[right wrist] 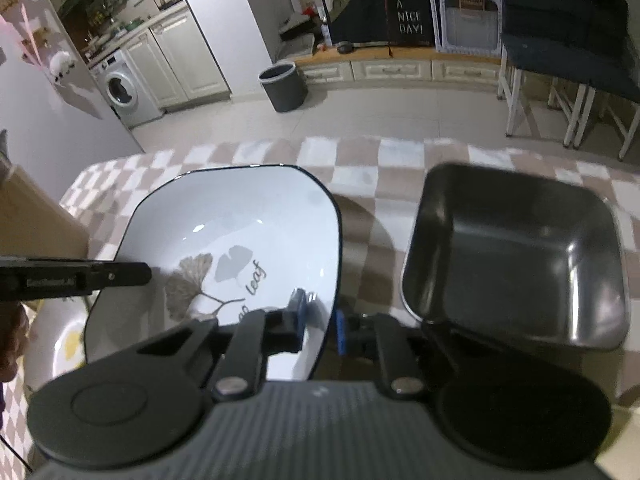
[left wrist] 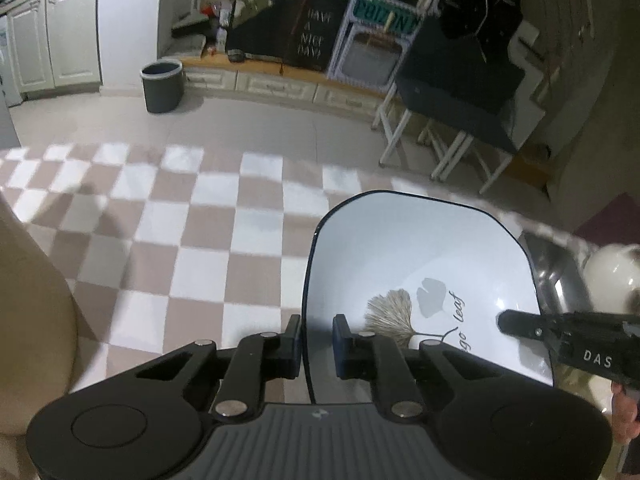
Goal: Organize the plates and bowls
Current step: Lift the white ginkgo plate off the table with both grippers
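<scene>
A white square bowl (left wrist: pixel 420 260) with a dark rim and a ginkgo leaf print is held above the checkered table by both grippers. My left gripper (left wrist: pixel 317 340) is shut on its left rim. My right gripper (right wrist: pixel 319 326) is shut on its right rim; the bowl also shows in the right wrist view (right wrist: pixel 240 232). The right gripper's finger reaches in from the right in the left wrist view (left wrist: pixel 520 322). A black square bowl (right wrist: pixel 516 256) stands on the table right of the white bowl. A white plate with a yellow mark (right wrist: pixel 60 344) lies under the white bowl's left side.
The checkered tablecloth (left wrist: pixel 180 240) covers the table. A metal dish (left wrist: pixel 560 272) and a white rounded vessel (left wrist: pixel 612 276) sit at the right. A cardboard box (right wrist: pixel 32 220) stands at the left edge. A grey bin (right wrist: pixel 284 86) is on the floor beyond.
</scene>
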A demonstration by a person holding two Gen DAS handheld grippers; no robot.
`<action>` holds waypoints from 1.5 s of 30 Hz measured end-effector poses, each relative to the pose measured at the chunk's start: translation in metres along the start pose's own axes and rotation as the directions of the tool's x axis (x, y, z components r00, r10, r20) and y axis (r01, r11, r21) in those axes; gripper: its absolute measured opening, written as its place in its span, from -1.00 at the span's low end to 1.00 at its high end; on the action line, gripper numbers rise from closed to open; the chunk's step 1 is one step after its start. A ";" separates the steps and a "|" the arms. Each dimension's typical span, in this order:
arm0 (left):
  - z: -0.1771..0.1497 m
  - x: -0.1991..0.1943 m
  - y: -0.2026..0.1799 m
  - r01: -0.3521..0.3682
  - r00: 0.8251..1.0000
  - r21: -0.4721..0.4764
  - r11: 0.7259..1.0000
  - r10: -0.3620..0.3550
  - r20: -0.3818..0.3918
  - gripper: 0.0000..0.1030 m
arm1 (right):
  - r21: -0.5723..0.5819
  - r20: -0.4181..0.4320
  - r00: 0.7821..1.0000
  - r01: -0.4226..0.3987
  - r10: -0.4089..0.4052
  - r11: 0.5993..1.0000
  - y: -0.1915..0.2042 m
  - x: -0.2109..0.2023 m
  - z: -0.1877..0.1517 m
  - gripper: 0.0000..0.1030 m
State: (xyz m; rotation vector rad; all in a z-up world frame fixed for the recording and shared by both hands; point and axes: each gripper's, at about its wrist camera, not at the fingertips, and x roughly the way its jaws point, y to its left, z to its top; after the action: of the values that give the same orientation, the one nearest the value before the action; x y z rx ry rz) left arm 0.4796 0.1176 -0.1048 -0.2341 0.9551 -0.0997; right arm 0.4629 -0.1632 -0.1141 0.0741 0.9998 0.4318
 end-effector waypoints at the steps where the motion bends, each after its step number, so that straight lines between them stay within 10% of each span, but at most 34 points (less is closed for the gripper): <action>1: 0.001 -0.008 -0.003 -0.002 1.000 0.002 1.000 0.002 0.017 -0.68 | -0.002 0.014 1.000 -0.005 0.005 1.000 0.001 -0.006 0.001 -0.67; 10: -0.021 -0.108 -0.041 0.004 0.990 0.078 0.997 -0.015 0.144 -0.68 | 0.029 0.153 0.987 -0.042 0.037 0.999 0.016 -0.087 -0.008 -0.71; 25: -0.142 -0.245 -0.083 0.046 0.982 0.122 0.991 -0.068 0.179 -0.68 | 0.070 0.224 0.972 -0.091 0.074 0.993 0.042 -0.224 -0.118 -0.75; 45: -0.236 -0.218 -0.043 0.004 0.999 0.043 0.999 -0.002 -0.038 -0.65 | 0.099 0.008 0.999 -0.038 0.037 0.994 0.067 -0.177 -0.195 -0.74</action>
State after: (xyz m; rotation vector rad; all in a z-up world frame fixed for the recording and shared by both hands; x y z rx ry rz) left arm 0.1616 0.0799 -0.0518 -0.1940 0.9893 -0.1276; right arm 0.1982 -0.1965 -0.0626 0.1837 1.0144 0.4160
